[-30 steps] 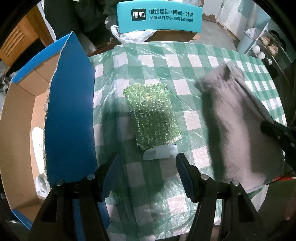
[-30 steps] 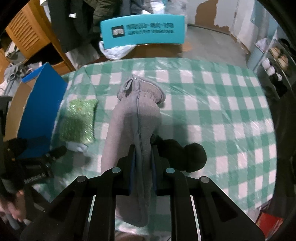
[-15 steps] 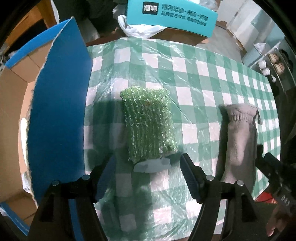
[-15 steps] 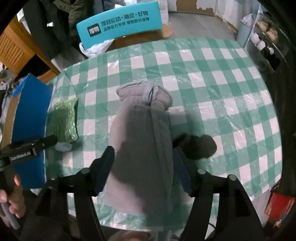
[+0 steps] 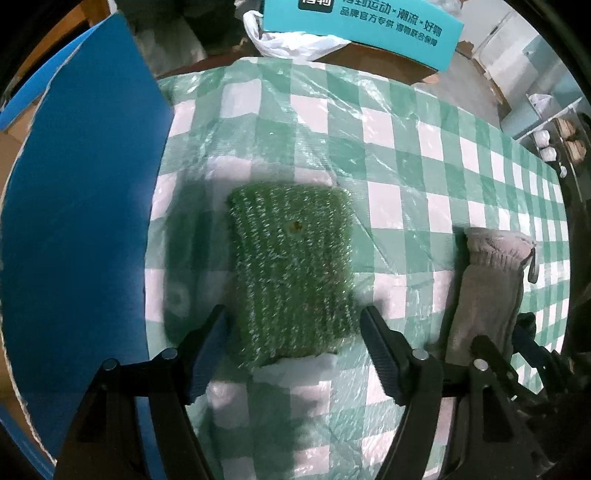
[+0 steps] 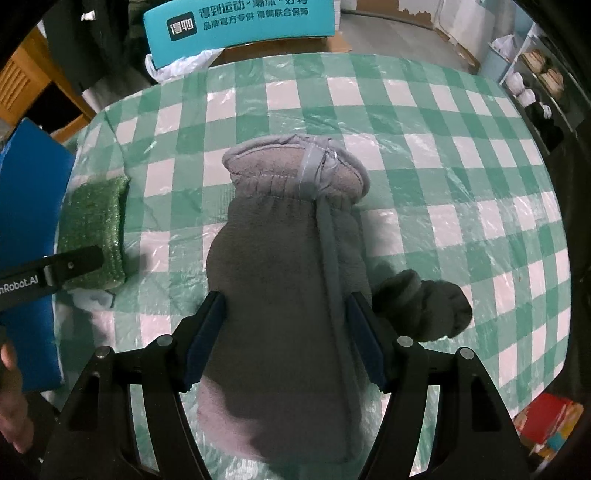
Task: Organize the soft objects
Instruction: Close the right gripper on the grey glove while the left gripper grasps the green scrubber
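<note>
Your left gripper (image 5: 291,332) points straight down over the green scouring pad (image 5: 291,273); its jaws have just been opening and now stand wide, one finger on each side of the pad's near end, not pressing on it; a white tag (image 5: 295,367) pokes out from under that near edge. The pad lies flat on the green-and-white checked tablecloth (image 5: 406,155), just beside the blue flap of the cardboard box (image 5: 81,221) at the left.

Your right gripper (image 6: 286,339) hangs over the grey fleece mitten (image 6: 288,258); its jaws have just been opening, and the mitten lies between them on the cloth, cuff pointing away from you; the blue pads sit right at the mitten's edges, and you cannot tell from this view whether they touch the fleece, though they do not squeeze it. The mitten's dark thumb (image 6: 424,306) sticks out to the right, resting on the cloth.

In the right wrist view the scouring pad sits well to the left of the mitten, with your left gripper's finger across its near end; a teal box (image 6: 240,26) with white printing stands beyond the far edge of the table.
</note>
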### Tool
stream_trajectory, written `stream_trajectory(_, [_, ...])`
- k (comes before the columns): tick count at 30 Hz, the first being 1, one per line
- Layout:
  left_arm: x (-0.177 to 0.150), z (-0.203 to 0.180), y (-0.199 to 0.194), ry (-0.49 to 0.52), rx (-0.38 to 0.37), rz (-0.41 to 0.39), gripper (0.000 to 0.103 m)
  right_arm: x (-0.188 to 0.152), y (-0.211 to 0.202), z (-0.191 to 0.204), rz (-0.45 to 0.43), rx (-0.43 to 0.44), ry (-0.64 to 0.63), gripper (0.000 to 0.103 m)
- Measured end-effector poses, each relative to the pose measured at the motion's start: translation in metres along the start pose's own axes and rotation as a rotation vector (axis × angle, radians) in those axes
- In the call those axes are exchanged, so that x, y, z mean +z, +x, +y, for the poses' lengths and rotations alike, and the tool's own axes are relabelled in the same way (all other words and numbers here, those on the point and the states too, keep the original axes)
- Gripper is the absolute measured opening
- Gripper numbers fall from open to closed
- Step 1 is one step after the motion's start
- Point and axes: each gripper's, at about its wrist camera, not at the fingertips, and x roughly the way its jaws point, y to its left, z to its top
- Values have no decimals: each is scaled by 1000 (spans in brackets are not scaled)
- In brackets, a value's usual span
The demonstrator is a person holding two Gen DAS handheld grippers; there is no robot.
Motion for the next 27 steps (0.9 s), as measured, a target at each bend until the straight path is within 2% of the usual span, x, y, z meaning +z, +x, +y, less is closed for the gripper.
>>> stream_trajectory(7, [4, -18, 6, 69, 44, -27, 77, -1, 13, 9, -3, -36, -46, 67])
stream_trajectory(9, [4, -21, 6, 80, 55, -38, 76, -2, 17, 10, -5, -37, -52, 64])
stream_trajectory(13, [0, -27, 6, 117, 94, -61, 52, -2, 19, 12, -9, -14, -59, 45])
stream_trajectory(15, [2, -24, 6, 120, 81, -58, 37, -2, 17, 13, -17, -8, -66, 37])
stream_trajectory(17, [-5, -17, 5, 105, 51, -43, 16, -2, 13, 14, -22, -4, -73, 27])
stream_trajectory(20, [-5, -7, 5, 73, -2, -36, 11, 0, 8, 14, -34, 8, -80, 19])
stream_trajectory(27, [-7, -7, -13, 76, -41, -84, 9, 0, -9, 15, -70, 35, -67, 14])
